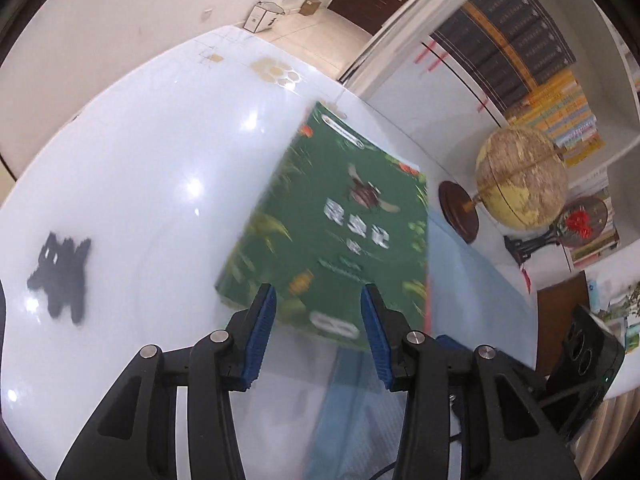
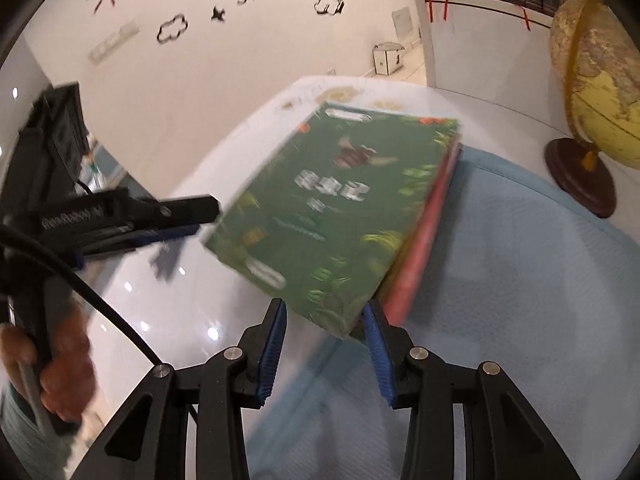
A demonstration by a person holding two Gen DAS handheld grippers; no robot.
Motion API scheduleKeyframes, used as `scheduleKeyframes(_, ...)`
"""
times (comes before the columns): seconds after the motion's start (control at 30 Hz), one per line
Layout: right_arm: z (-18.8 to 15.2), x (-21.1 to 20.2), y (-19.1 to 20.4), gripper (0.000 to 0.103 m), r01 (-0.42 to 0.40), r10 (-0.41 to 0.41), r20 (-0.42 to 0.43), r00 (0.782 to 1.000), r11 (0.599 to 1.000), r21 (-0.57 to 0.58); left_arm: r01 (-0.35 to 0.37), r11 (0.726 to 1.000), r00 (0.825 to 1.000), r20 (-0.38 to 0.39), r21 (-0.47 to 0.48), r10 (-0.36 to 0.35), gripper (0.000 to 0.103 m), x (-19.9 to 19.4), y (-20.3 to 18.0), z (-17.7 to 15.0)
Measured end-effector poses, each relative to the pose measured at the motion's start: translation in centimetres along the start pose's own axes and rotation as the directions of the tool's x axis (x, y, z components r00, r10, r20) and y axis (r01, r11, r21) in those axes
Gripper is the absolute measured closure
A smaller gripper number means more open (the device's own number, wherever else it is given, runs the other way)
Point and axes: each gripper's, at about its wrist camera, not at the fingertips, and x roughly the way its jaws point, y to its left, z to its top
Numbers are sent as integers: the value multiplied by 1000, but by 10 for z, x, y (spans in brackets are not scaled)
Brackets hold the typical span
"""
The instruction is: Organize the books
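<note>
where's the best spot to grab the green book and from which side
Take the green book by its near corner, which juts past the red book below it, coming in from the near side. It lies flat on top, so that overhang likely gives the right tool room underneath.

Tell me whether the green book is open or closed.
Closed. The green book lies flat with its front cover up, on a red book.

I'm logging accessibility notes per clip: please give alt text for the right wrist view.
A green book lies on top of a red book, partly on a blue mat, with the open right gripper at its near corner. The left gripper reaches in from the left; a globe stands at right.
</note>
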Motion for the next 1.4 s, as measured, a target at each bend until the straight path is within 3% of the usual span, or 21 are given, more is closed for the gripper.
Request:
scheduleKeyframes(0.13, -28, -39, -27, 42, 62, -62, 19, 998, 998, 0, -29, 996, 999, 34, 84, 27, 63, -8, -48, -32)
scheduleKeyframes(0.3, -81, -106, -82, 41, 173, -174, 20, 985, 983, 55, -11, 983, 999, 53, 182, 1, 60, -11, -141, -93)
scheduleKeyframes(0.4, -118, -155, -130, 41, 219, -224, 7, 975, 961, 166, 46, 976, 998, 22, 213, -52, 60, -8, -205, -142)
scheduleKeyframes(0.47, -149, -195, -167, 38, 262, -267, -21, 963, 924, 280, 70, 969, 997, 2, 236, -73, 60, -5, -253, -175)
scheduleKeyframes(0.5, -165, -211, -185, 31, 306, -304, -57, 951, 892, 334, 77, 967, 997, -4, 244, -79, 60, -5, -273, -188)
scheduleKeyframes(0.6, -208, -258, -231, 29, 422, -397, -152, 905, 797, 433, 78, 951, 997, -15, 299, -77, 60, 3, -350, -227)
scheduleKeyframes(0.67, -227, -290, -254, 29, 443, -433, -135, 891, 768, 462, 45, 935, 999, -2, 353, -47, 59, 6, -395, -245)
scheduleKeyframes(0.73, -244, -333, -278, 29, 479, -502, -90, 860, 737, 476, -4, 925, 1000, -3, 379, 5, 58, 6, -438, -262)
scheduleKeyframes(0.77, -247, -346, -283, 29, 491, -524, -71, 849, 732, 473, 12, 928, 1000, -16, 372, -7, 58, 4, -451, -266)
scheduleKeyframes(0.83, -253, -386, -294, 29, 533, -599, -5, 800, 709, 462, 61, 942, 998, 4, 329, -67, 58, -12, -479, -274)
scheduleKeyframes(0.87, -257, -408, -298, 29, 551, -639, 42, 768, 694, 464, 48, 943, 997, 36, 329, -63, 58, -21, -490, -278)
scheduleKeyframes(0.93, -257, -439, -299, 27, 552, -674, 123, 729, 684, 477, -18, 934, 993, 117, 356, -25, 50, -37, -514, -285)
scheduleKeyframes(0.97, -259, -461, -300, 24, 529, -675, 181, 716, 692, 490, -69, 925, 986, 165, 374, 7, 30, -44, -526, -289)
scheduleKeyframes(1.0, -263, -476, -299, 15, 502, -667, 227, 710, 705, 501, -115, 915, 978, 208, 387, 35, 11, -48, -537, -292)
scheduleKeyframes(1.03, -264, -488, -297, 7, 471, -655, 274, 704, 720, 509, -152, 906, 966, 255, 395, 50, 7, -53, -544, -295)
scheduleKeyframes(1.07, -265, -494, -294, 6, 457, -650, 303, 698, 728, 511, -178, 901, 951, 304, 394, 55, 7, -57, -549, -298)
scheduleKeyframes(1.1, -268, -503, -291, 6, 463, -663, 328, 673, 723, 513, -210, 899, 937, 343, 384, 73, 7, -59, -552, -302)
scheduleKeyframes(1.13, -268, -504, -287, 6, 475, -671, 336, 661, 721, 505, -246, 896, 922, 374, 369, 99, 7, -60, -554, -304)
scheduleKeyframes(1.2, -263, -496, -284, 5, 502, -674, 325, 663, 723, 475, -276, 901, 914, 381, 334, 138, 7, -56, -550, -308)
scheduleKeyframes(1.3, -263, -481, -291, 5, 517, -661, 272, 699, 730, 447, -262, 927, 926, 340, 268, 163, 7, -48, -534, -311)
scheduleKeyframes(1.4, -272, -470, -293, 5, 506, -634, 244, 733, 750, 427, -285, 934, 921, 333, 217, 203, 7, -41, -520, -313)
